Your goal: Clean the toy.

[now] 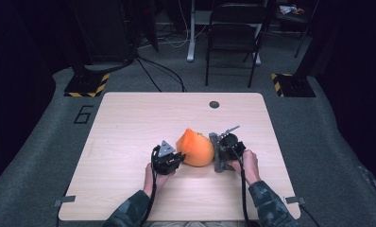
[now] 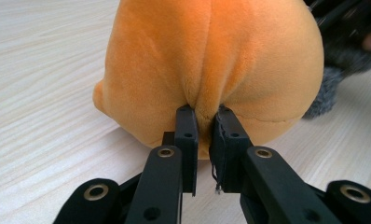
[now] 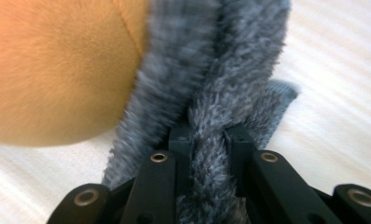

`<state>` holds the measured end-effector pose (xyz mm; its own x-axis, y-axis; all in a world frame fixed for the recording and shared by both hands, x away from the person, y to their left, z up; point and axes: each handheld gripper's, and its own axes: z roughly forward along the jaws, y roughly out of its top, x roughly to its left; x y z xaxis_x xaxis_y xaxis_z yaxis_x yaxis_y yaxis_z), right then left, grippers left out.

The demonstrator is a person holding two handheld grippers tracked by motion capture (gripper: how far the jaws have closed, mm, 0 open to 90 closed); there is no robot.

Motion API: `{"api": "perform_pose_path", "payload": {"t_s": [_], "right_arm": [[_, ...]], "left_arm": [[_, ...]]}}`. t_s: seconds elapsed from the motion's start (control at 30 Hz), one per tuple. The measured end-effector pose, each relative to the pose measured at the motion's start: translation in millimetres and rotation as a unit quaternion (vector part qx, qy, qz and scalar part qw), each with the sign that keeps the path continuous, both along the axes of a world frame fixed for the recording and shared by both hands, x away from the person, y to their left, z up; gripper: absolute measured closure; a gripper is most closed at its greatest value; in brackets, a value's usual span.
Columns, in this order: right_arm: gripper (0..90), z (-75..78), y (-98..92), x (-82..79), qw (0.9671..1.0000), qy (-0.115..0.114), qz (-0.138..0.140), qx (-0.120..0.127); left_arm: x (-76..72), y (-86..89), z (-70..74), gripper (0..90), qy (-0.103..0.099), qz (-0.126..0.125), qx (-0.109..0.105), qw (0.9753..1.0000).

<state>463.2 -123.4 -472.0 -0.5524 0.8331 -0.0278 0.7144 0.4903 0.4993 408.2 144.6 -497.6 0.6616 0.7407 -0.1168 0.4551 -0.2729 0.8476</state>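
Pinching orange plush [image 2: 211, 60] fold: left tool [image 2: 205, 122]; right tool [image 3: 210, 135] clamps grey fur [image 3: 221, 70]; wooden table [image 1: 129, 123], dark carpeted room.

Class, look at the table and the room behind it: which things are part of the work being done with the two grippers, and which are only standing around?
In the job:
- orange plush part, pinched by the left gripper
- grey fuzzy part, clamped by the right gripper
- wooden table, which bears them

Just standing about:
- black folding chair
- two yellow-and-black striped stand bases
- floor cables
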Motion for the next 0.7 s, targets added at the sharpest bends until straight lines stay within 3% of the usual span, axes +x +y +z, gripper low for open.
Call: {"api": "perform_pose_path", "payload": {"t_s": [0.17,0.3,0.33,0.43,0.5,0.6,0.7], "right_arm": [[77.2,44.0,-9.7,-12.0,0.9976,-0.053,0.004,0.043],[77.2,64.0,3.5,-25.5,0.9929,-0.074,0.035,0.086],[77.2,63.5,8.7,-27.1,0.9927,-0.074,0.037,0.087],[77.3,54.0,23.1,-26.4,0.9938,-0.079,0.049,0.061],[77.3,45.8,25.6,-21.6,0.9945,-0.081,0.044,0.051],[77.3,43.8,20.6,-15.5,0.9947,-0.081,0.033,0.054],[77.3,41.9,16.9,-11.5,0.9944,-0.079,0.029,0.064]], "left_arm": [[2.9,2.6,-1.6,80.8,0.006,0.007,-0.005,0.9999],[2.9,1.9,-1.3,80.4,0.004,0.006,0.002,1.0],[2.8,2.0,-1.3,80.2,0.004,0.007,0.001,1.0],[2.8,3.1,-1.0,77.1,0.004,0.007,0.004,1.0],[1.3,1.1,0.5,67.8,-0.003,0.007,0.025,0.9997],[-2.4,-5.3,0.4,52.5,-0.012,0.0,0.07,0.9975],[-3.1,-11.1,-1.2,42.3,-0.03,0.003,0.098,0.9948]]}}
